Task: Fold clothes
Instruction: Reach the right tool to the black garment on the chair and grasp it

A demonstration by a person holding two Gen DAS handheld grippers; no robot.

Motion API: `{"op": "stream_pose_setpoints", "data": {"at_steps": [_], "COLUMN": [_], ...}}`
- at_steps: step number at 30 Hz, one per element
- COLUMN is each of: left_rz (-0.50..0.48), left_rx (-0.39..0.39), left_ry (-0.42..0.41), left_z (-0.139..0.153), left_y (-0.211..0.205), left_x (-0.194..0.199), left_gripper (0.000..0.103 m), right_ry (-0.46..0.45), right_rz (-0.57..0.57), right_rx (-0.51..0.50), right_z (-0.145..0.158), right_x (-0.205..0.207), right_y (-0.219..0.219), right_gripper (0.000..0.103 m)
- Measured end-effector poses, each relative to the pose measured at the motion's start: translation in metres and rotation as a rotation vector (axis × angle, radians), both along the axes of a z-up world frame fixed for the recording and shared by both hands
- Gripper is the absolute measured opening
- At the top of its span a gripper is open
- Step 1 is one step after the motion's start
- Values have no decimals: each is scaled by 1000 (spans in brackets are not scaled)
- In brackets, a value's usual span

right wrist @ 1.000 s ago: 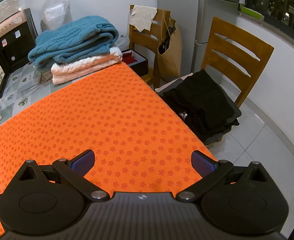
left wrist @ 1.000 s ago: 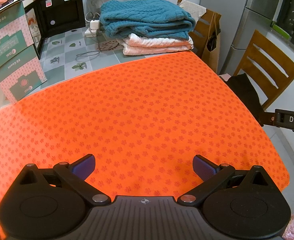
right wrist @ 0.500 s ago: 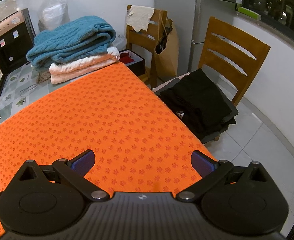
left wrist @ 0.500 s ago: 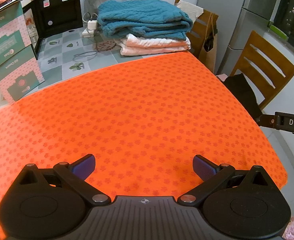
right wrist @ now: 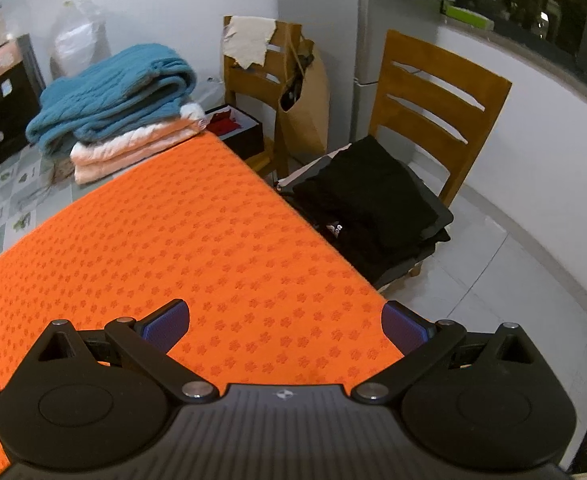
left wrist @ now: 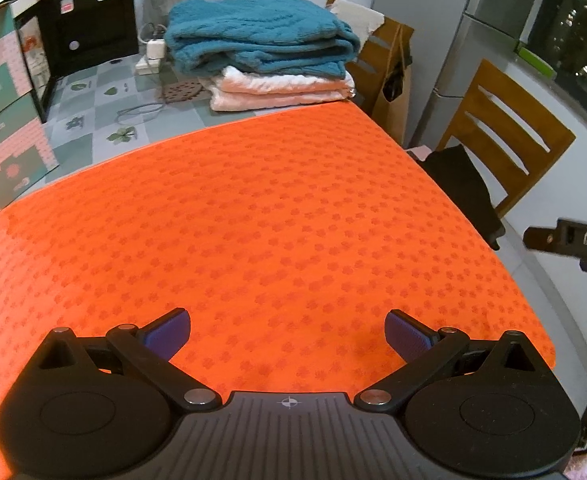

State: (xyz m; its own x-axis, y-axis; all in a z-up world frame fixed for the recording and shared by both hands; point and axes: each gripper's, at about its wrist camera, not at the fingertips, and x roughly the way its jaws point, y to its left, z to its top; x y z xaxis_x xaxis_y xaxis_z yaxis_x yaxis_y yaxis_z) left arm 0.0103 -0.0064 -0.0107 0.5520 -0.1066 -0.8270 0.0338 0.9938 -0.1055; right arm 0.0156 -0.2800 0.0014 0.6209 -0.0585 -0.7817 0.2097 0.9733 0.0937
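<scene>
So nothing is gripped yet: both the left gripper (left wrist: 287, 330) and right gripper (right wrist: 285, 322) are spread wide above the bare orange mat (left wrist: 253, 220). The unfolded black clothes (right wrist: 373, 204) are piled on the wooden chair (right wrist: 433, 92), off the mat's right edge, so they're probably best reached by the right one.

Wooden chair (right wrist: 433, 92) (beside fridge (right wrist: 397, 20)).
</scene>
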Motion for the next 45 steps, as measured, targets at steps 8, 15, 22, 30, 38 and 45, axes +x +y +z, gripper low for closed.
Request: {"op": "stream_pose_setpoints", "data": {"at_steps": [8,15,22,30,38,45], "left_rz": [-19,-1,19,70,149,208], "left_rx": [56,15,-22,-11,3,-19], "left_ry": [19,45,1,38,106,117], "left_z": [-9,-23,-16,-23,-36,-41], "left_y": [-42,-99,-136,-148,-136,-122], "left_x": [49,112,150,180,196,194], "left_gripper": [103,103,103,103,103,102], "right_ry": [-23,-9,17,102,203,214], "right_rz": [-57,73,164,256,281,241], "right_rx": [46,-38,-36,-44,-79,-91], "right_z": [-20,-79,-158,-252,-320,-325], "right_x": [67,159,252,346,403,409], "right_y": [-88,-175,-227,-233,-210,-216], "right_gripper": [103,103,98,84,83,20]}}
